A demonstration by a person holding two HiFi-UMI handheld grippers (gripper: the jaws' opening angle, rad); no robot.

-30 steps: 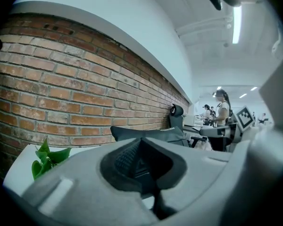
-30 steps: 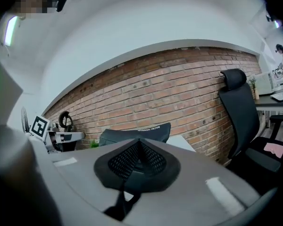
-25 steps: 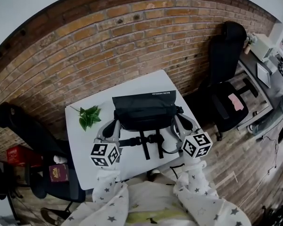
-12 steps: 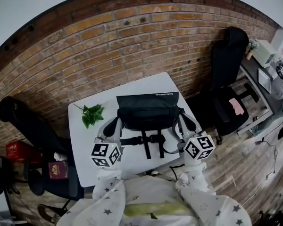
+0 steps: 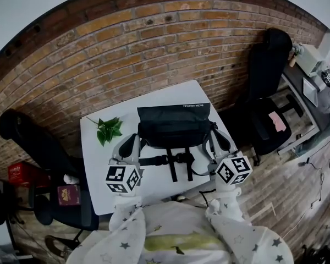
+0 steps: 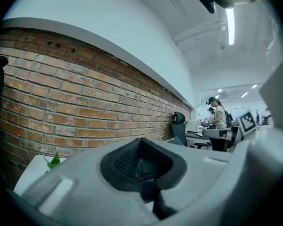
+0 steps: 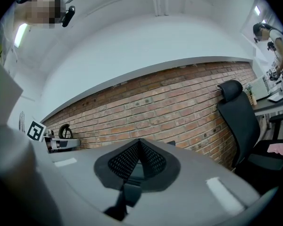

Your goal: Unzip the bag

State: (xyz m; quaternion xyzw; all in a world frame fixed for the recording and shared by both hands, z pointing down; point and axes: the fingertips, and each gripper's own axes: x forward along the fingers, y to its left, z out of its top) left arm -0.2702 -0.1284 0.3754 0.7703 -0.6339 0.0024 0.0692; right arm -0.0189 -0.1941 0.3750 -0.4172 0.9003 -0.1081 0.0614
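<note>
While both grippers are held level above the white desk (image 5: 97,169), the black bag (image 5: 174,126) is seen lying on the middle of it, toward the brick wall (image 5: 126,59). The bag's straps (image 5: 172,161) are spread over the desk on the person's side. Its zip cannot be made out from above.

The left gripper (image 5: 131,143) is placed just beside the bag's left end, and the right gripper (image 5: 220,139) just beside its right end. Whether either touches the bag cannot be told.

In the left gripper view the fingers (image 6: 125,161) are pressed together with nothing between them. The same is shown for the right gripper's fingers (image 7: 125,163): closed and empty.

A green leafy sprig (image 5: 108,130) is laid on the desk to the left of the bag, apart from it. Black office chairs are stood on either side of the desk, one at the left (image 5: 27,142) and one at the right (image 5: 270,87).
</note>
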